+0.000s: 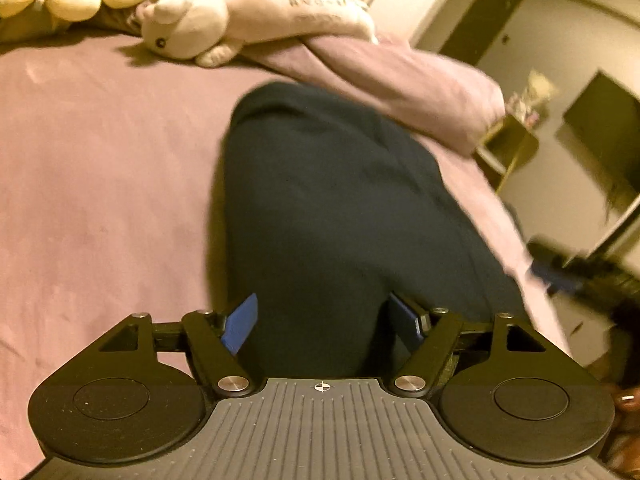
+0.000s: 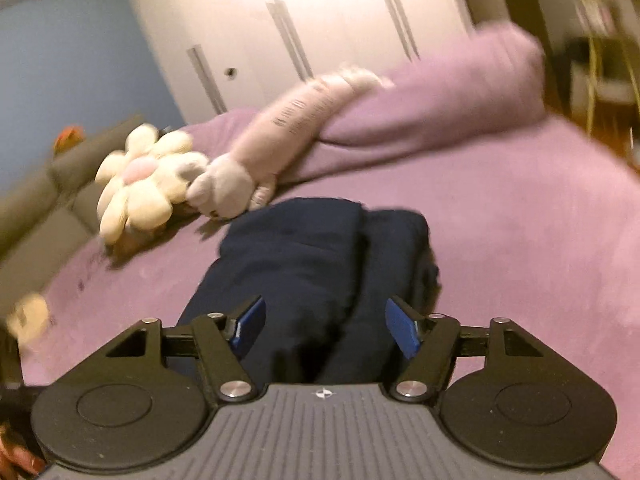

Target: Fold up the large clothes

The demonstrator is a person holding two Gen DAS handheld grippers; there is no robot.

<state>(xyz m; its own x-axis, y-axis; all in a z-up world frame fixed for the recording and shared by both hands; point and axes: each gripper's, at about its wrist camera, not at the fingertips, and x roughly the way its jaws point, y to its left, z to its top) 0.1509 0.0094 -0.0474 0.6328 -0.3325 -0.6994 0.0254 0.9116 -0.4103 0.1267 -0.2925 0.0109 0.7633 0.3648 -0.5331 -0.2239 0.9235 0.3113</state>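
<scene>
2 tongs stand spread and empty: the left gripper (image 1: 322, 326) and right gripper (image 2: 324, 330) hover above the near end of the folded navy garment (image 2: 320, 256), which lies compact on the purple bed (image 1: 100, 184), apparently released after folding.

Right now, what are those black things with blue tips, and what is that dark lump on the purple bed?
Those are two claws that a person holds, one in each hand. Each has a camera looking along its blue tips, so one picture comes from the left claw, the other from the right claw. The dark lump is a folded navy garment lying on the purple bed. Behind it lie a long plush bunny and a flower cushion. Both claws are open and hold nothing.
</scene>
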